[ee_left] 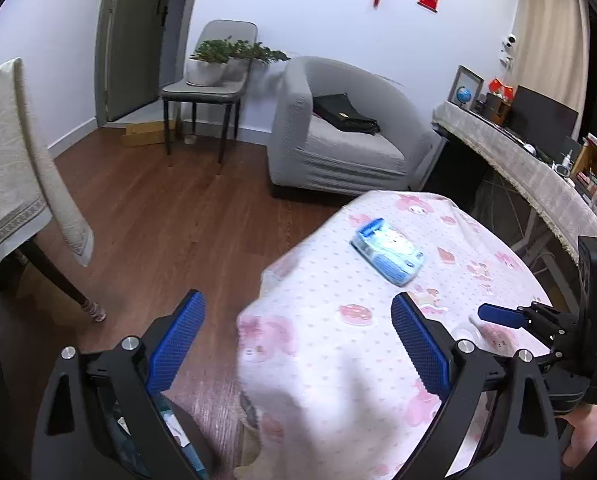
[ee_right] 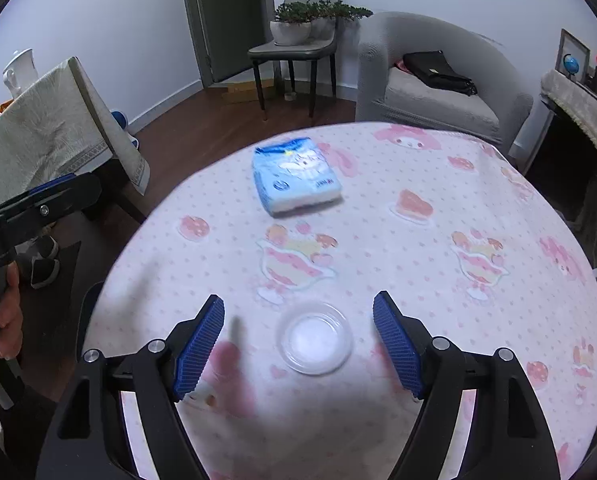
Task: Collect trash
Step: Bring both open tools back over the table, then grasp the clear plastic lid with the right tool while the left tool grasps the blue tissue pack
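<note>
So I've got both tongs over the round table with the pink cartoon-print tablecloth point(ee_right: 438, 264). My right gripper point(ee_right: 298, 340) is spread wide with nothing pinched, and sitting right between its blue ridged pads point(ee_right: 200, 346) is a small clear plastic lid point(ee_right: 314, 338), round, see-through with a whitish centre, lying flat on the cloth. It doesn't look like either pad touches it.

Further ahead of the right tongs there's a tissue pack point(ee_right: 296, 176), soft blue-and-white wrapper with a cartoon print and a darker blue strip along the far end, lying flat.

My left gripper point(ee_left: 296, 344) is also wide open and empty, hanging over the near-left edge of the table, with that same pack ahead and a bit to its right. The picture's a bit smeary, so finer details are a no-go.
</note>
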`<state>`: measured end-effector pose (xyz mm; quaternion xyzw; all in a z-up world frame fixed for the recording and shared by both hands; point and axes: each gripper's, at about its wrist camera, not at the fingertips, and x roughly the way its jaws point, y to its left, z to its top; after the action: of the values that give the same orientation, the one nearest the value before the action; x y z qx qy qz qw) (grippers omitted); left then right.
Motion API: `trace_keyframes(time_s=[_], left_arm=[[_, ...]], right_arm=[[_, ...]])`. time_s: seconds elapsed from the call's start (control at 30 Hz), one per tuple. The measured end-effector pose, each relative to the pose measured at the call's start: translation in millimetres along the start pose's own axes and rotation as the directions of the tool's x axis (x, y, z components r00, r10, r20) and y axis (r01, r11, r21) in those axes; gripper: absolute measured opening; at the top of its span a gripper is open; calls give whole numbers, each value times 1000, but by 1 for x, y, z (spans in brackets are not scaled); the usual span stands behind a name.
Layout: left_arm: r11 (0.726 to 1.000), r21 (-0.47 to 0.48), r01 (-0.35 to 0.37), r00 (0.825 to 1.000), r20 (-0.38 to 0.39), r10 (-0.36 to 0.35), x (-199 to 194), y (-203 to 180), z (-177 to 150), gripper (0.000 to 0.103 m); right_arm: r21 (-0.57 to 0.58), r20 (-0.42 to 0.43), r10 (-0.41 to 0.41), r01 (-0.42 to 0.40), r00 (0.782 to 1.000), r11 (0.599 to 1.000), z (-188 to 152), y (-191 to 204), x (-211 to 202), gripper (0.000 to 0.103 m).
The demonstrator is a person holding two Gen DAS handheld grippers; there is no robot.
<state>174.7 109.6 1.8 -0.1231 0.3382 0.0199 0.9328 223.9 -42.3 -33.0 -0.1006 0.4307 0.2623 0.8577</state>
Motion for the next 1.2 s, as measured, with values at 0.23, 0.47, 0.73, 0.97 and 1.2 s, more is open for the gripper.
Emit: trace_keyframes(time_s=[0.23, 0.47, 0.73, 0.97, 1.2], left_arm=[[996, 75, 48, 998, -34, -46, 20, -33, -6, 96], [988, 112, 106, 993, -63, -99, 37, -55, -10, 95], [959, 229, 164, 982, -126, -138, 60, -69, 3, 93], [906, 377, 194, 973, -188, -130, 88, -83, 13, 93], [830, 521, 199, 972, -210, -101, 118, -95, 19, 94]], right_arm=[[3, -30, 10, -10, 999, 1000, -6, -9, 4, 59], [-24, -24, 3, -3, 1000, 1000, -3, -12, 3, 40], [65, 24, 59, -61, 998, 996, 0, -39, -15, 40], [91, 40, 93, -97, 995, 991, 1, -49, -20, 40], [97, 27, 99, -101, 995, 990, -3, -58, -19, 40]])
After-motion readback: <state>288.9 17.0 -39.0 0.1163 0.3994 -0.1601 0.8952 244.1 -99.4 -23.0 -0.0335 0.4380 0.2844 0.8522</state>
